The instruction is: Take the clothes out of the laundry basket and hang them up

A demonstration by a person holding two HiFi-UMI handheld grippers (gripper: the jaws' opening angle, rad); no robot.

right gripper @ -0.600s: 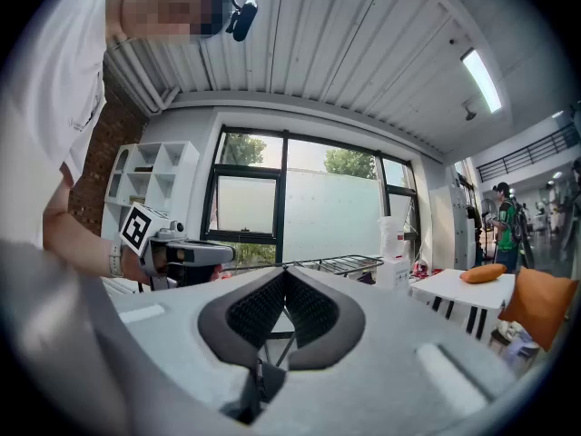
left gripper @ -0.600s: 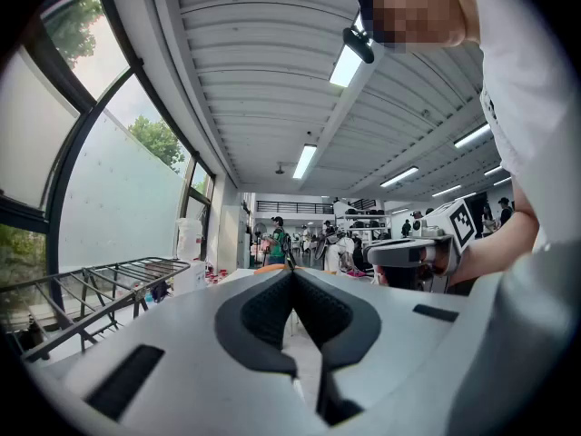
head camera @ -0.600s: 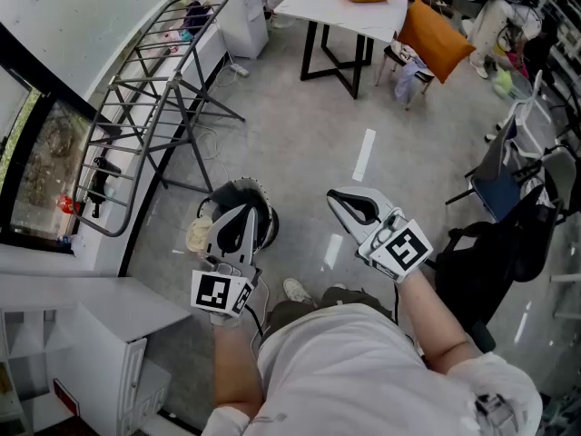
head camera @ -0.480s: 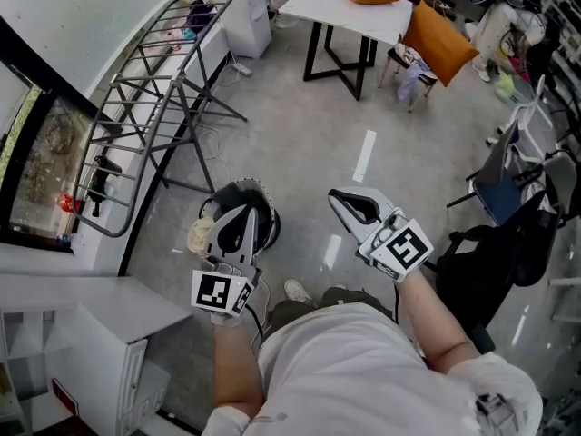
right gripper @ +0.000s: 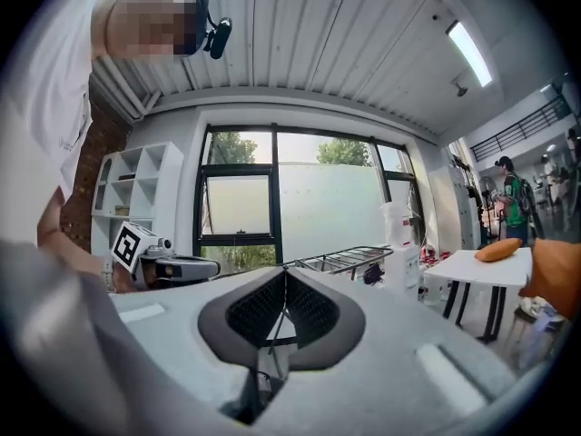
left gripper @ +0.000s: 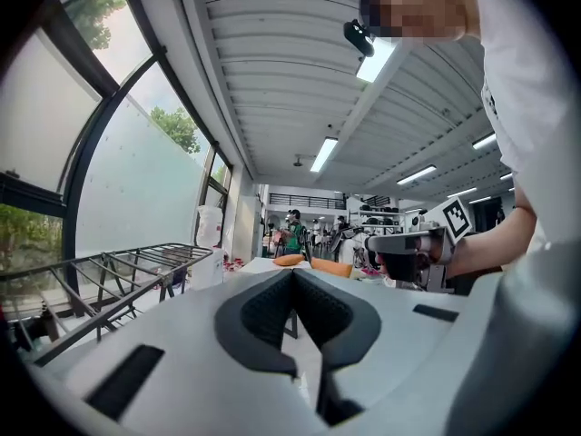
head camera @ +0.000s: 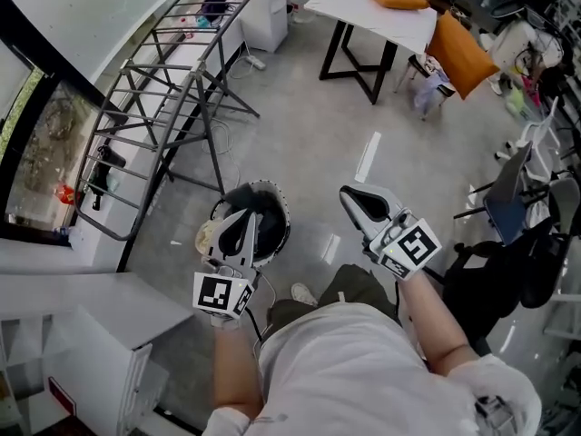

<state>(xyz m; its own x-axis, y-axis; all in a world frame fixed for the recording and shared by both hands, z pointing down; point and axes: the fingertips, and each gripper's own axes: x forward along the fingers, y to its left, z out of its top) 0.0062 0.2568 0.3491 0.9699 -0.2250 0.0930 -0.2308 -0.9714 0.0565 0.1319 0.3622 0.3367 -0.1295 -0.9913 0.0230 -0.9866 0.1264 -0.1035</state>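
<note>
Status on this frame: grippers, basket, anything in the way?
Left gripper, right gripper: both shut, empty. Basket on floor below left gripper, not held. Rack ahead left; nothing seen blocking the way.

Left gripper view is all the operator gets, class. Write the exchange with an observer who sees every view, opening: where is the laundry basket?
Observer: The laundry basket stands on the floor, below the left gripper in the head view.
Operator: Anything in it?
Observer: Yes, what looks like dark cloth.
Operator: And the right gripper's jaws?
Observer: The right gripper shows them shut in its own view, nothing between them.
</note>
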